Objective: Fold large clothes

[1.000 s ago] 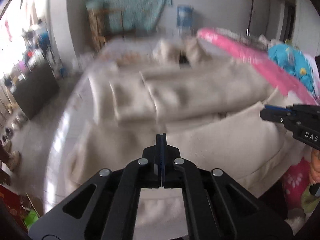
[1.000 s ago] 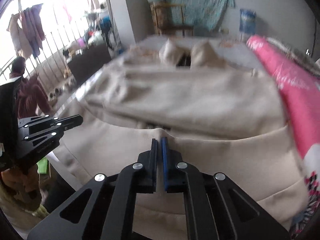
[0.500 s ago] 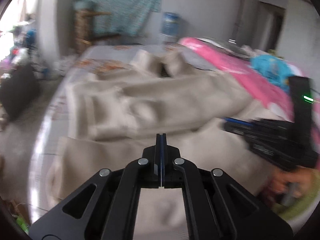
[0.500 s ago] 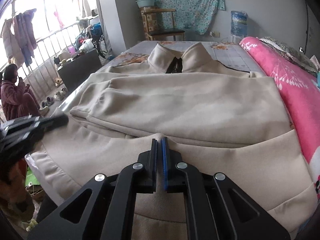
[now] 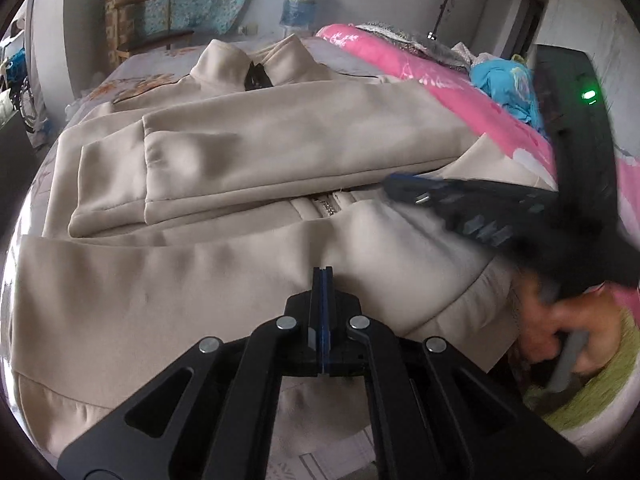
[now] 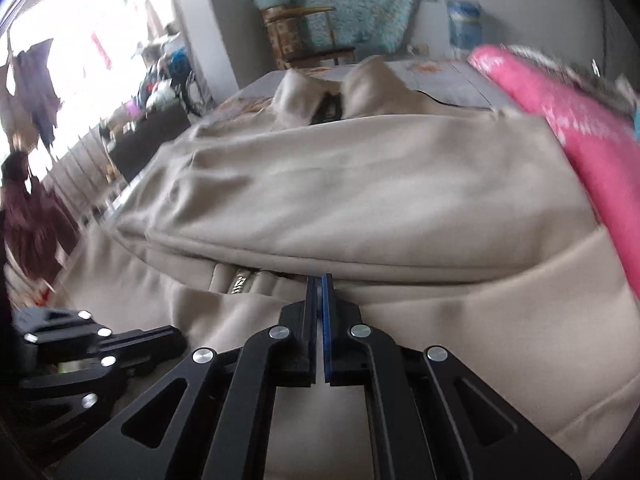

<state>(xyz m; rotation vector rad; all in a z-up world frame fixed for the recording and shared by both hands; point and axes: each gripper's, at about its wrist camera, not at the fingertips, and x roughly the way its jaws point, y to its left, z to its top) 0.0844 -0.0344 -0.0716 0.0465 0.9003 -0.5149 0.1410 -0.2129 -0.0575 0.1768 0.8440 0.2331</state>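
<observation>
The beige coat [image 5: 248, 152] lies spread on my bed [image 5: 132, 64], sleeves folded across. My right gripper [image 6: 319, 280] has swung over toward the zipper [image 6: 240, 282]; left gripper [image 5: 322, 270] hovers near the hem. Both are pressed together, empty, so I judge the bottom fold comes next.

right claw [image 5: 404, 190] motion-blurred, jacket hem [image 5: 60, 408] cropped

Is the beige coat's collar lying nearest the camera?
No, the beige fabric coat's collar lies at the far end of the bed.
</observation>
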